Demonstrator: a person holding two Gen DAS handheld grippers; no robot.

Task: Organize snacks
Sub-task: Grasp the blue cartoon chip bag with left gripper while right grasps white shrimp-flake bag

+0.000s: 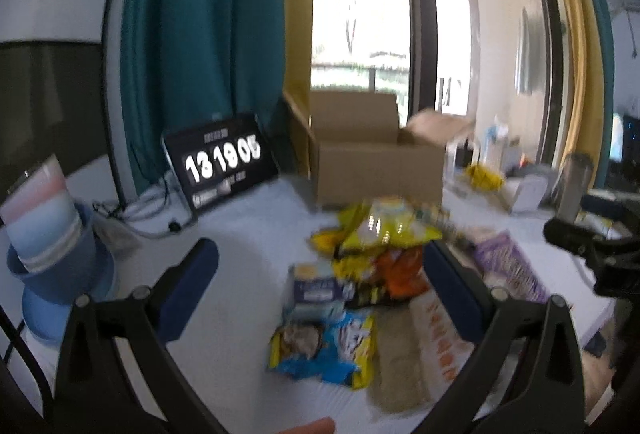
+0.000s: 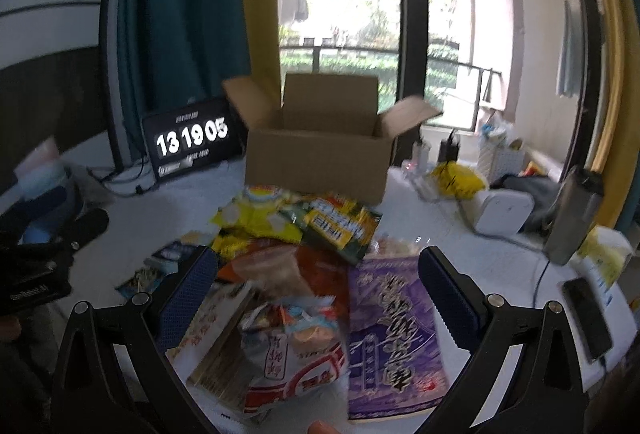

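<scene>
A heap of snack packets lies on the white table in front of an open cardboard box [image 1: 376, 157] [image 2: 320, 161]. My left gripper [image 1: 320, 258] hovers open above a blue and yellow packet [image 1: 332, 346], a small blue box [image 1: 318, 290] and a yellow bag [image 1: 384, 234]. My right gripper [image 2: 316, 262] is open over a red and white packet [image 2: 296, 358], with a purple packet [image 2: 392, 326] just inside its right finger and a yellow bag [image 2: 256, 222] beyond. Nothing sits between either pair of fingers. The box's inside is hidden.
A clock display [image 1: 224, 157] [image 2: 192, 141] stands left of the box, with cables beside it. Stacked blue cups [image 1: 56, 250] sit at the far left. A white appliance [image 2: 504, 209], a grey bottle [image 2: 572, 213] and a phone [image 2: 588, 318] crowd the right side.
</scene>
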